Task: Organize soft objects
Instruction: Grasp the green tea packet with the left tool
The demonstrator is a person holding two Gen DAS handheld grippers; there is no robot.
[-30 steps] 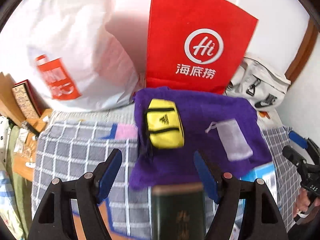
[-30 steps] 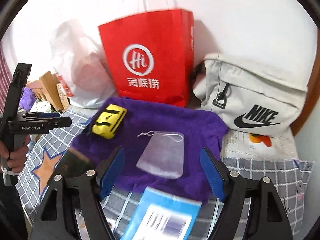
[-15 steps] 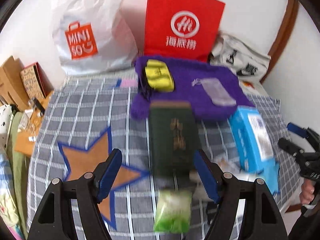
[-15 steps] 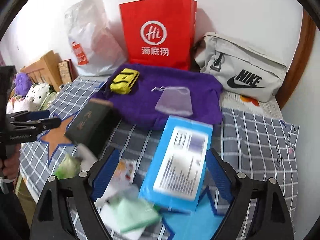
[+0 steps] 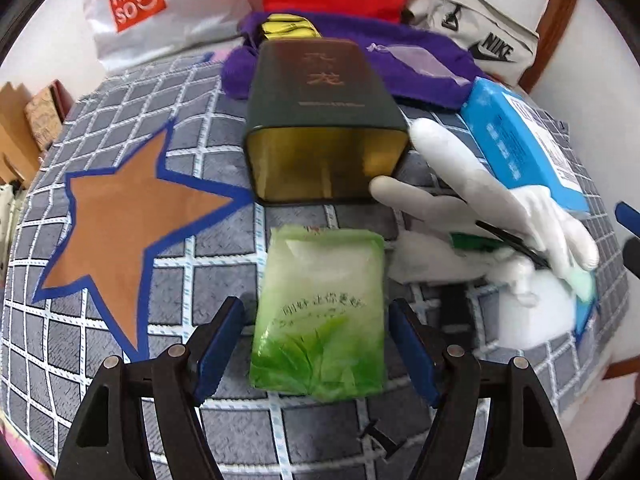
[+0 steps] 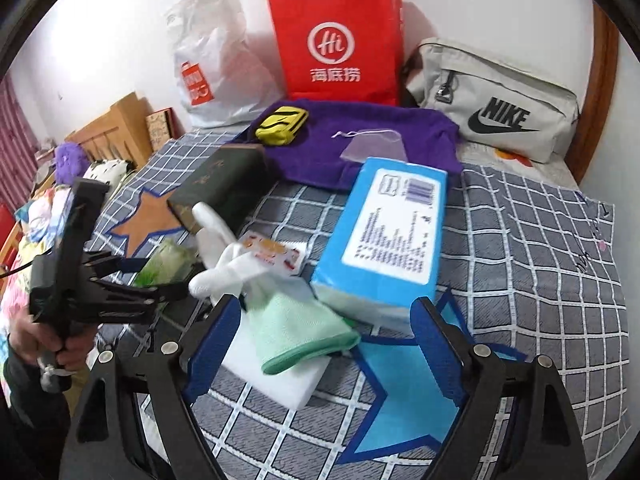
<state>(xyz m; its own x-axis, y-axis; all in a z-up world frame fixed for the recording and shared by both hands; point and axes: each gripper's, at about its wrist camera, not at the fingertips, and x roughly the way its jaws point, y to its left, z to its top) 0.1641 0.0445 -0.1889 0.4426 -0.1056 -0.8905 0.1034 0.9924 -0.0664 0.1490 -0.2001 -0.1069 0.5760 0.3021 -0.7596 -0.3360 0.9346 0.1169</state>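
Note:
A green tissue pack (image 5: 320, 320) lies flat on the checked cover, between the fingers of my left gripper (image 5: 316, 308). Its jaws are closing, with small gaps still showing at both pads. A white glove (image 5: 480, 192) with a pale green cuff (image 6: 296, 332) is draped over a white foam block (image 6: 280, 376). My right gripper (image 6: 326, 308) hangs open just above the cuff and block, touching neither. Further back, a purple towel (image 6: 360, 132) carries a yellow pouch (image 6: 280, 124) and a sheer drawstring pouch (image 6: 372, 146).
A dark green tin (image 5: 320, 120) lies on its side beyond the pack, and a blue box (image 6: 392, 232) lies beside the glove. A red paper bag (image 6: 340, 44), a white plastic bag (image 6: 212, 60) and a grey sling bag (image 6: 492, 104) line the wall. A wooden bed frame (image 6: 116, 128) stands left.
Both grippers have drawn back from the purple towel and sunk towards the near clutter. The tissue pack now sits between the left fingers, and the glove cuff sits under the right ones.

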